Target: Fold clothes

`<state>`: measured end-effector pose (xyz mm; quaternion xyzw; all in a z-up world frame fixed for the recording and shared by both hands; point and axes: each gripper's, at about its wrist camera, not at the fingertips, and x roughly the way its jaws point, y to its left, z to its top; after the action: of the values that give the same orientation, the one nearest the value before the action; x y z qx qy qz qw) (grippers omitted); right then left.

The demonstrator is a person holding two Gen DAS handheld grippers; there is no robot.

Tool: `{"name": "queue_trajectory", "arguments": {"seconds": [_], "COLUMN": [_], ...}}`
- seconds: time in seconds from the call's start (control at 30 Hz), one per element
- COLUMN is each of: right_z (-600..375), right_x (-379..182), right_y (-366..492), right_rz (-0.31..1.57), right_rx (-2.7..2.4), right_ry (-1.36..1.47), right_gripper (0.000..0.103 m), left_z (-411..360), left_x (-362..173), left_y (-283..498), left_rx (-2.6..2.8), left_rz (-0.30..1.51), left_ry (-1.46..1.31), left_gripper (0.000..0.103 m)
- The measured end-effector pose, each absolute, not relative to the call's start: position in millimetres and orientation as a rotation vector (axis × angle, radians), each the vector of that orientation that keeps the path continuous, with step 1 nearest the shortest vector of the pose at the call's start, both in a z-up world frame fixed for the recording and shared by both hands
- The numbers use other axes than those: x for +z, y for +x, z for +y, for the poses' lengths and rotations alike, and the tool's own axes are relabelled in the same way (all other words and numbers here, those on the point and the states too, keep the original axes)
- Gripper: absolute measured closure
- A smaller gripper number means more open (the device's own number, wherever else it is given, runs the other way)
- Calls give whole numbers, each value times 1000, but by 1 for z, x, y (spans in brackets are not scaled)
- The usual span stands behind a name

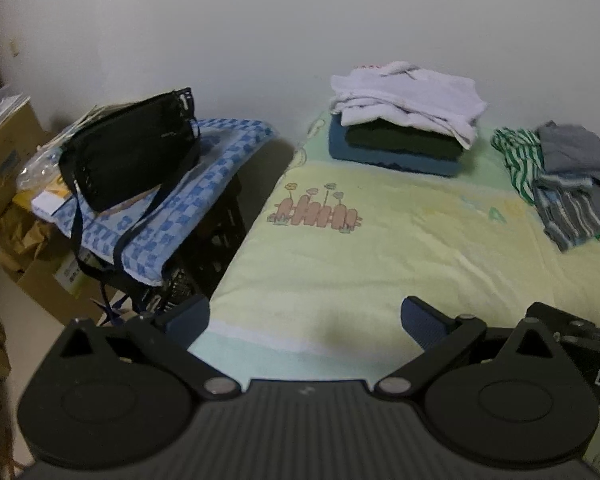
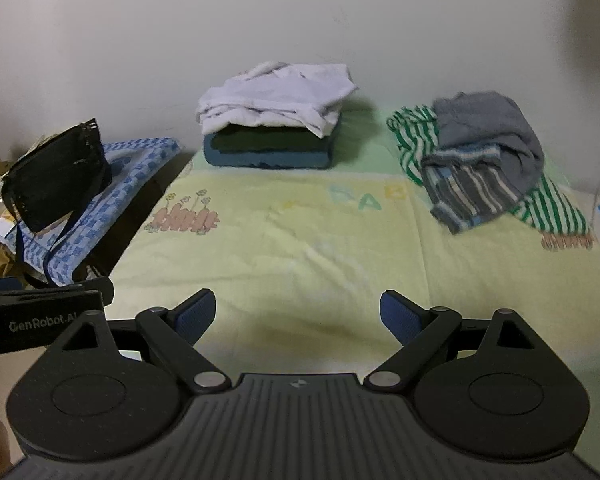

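Nearest in each wrist view is a claw: two in all. The left claw [image 1: 304,318] hangs over the near edge of the bed, its two blue-padded fingers [image 1: 422,322] spread wide with nothing between them. The right claw [image 2: 296,314] hovers beside it over the same sheet, likewise gaping wide and empty; the left unit's black body shows at the left rim of the right wrist view.

Under both lies the bed [image 2: 320,256], covered by one pale yellow-green sheet printed with a small fence-and-flowers picture [image 2: 182,218] and faded letters.

To the left, beside the bed, one blue checked cloth [image 2: 100,184] drapes over a dark crate, and one black bag [image 2: 54,176] sits on it, its strap trailing down the near side. Cardboard boxes [image 1: 4,152] stand further left.

At the far side of the bed, against the wall, are two groups of clothes, well apart. The folded stack [image 2: 272,128] holds three items that can be counted: a blue one at the bottom, a dark green one, and a white one on top; its long axis runs left to right, along the wall. The loose pile [image 2: 484,160] on the right shows three crumpled pieces: green-and-white striped, grey-and-blue striped, and plain grey on top. It sprawls from the wall toward the near right.
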<state>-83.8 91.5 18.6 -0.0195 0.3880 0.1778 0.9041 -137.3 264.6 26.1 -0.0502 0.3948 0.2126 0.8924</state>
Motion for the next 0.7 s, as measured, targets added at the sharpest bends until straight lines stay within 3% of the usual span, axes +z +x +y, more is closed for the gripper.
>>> {"name": "queue_trajectory", "arguments": {"seconds": [0.3, 0.7], "right_z": [113, 127], "right_x": [14, 13], "right_y": [-108, -119], "right_rz": [774, 745], "right_rx": [257, 138], "right_ry": [-26, -2], "right_gripper": [11, 12], "left_z": [282, 302], "left_x": [9, 10], "left_y": [-140, -149], "left_rx": [353, 240], "left_rz": [896, 820], "left_ry": [-90, -90], "left_gripper": [2, 2]}}
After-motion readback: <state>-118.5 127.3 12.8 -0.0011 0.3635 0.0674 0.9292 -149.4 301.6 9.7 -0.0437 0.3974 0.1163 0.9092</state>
